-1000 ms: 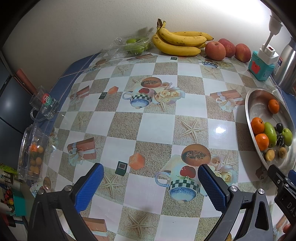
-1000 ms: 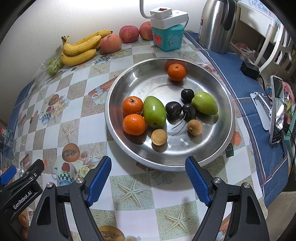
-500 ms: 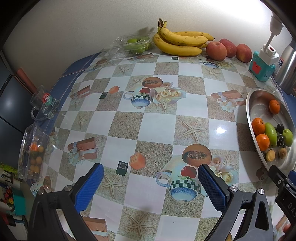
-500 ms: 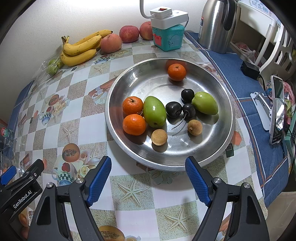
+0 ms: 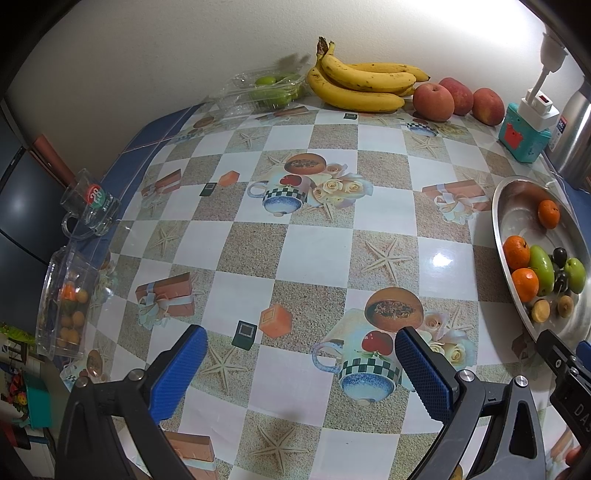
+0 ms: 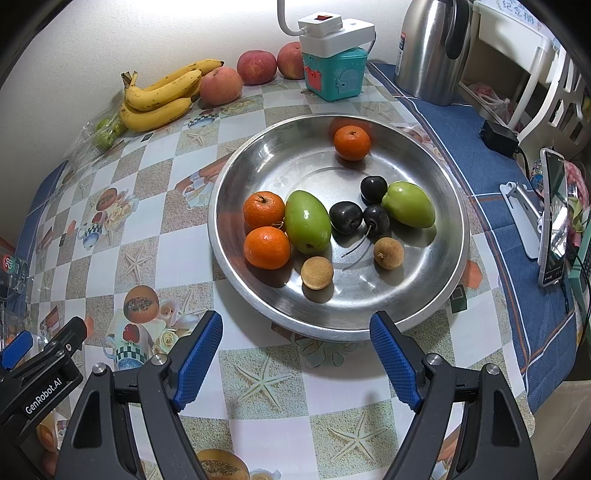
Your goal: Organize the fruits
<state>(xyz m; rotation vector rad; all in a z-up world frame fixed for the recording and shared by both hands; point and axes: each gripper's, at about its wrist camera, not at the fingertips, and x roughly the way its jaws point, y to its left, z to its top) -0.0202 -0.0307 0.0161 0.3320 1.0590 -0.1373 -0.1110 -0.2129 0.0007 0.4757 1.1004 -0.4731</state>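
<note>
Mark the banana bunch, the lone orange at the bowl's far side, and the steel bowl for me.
banana bunch (image 6: 159, 98), right wrist view, middle of the bunch.
lone orange (image 6: 351, 142), right wrist view, centre of its skin.
steel bowl (image 6: 295, 155), right wrist view, bare inner wall.

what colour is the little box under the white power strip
Teal, with a red crab picture on its side; the little box shows best in the right wrist view, under the white power strip.

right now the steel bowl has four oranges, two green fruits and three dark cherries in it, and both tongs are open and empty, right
Not quite: the steel bowl holds three oranges, not four, as the right wrist view shows. The two green fruits and three dark cherries are there, and both the left tongs and right tongs are open and empty.
</note>
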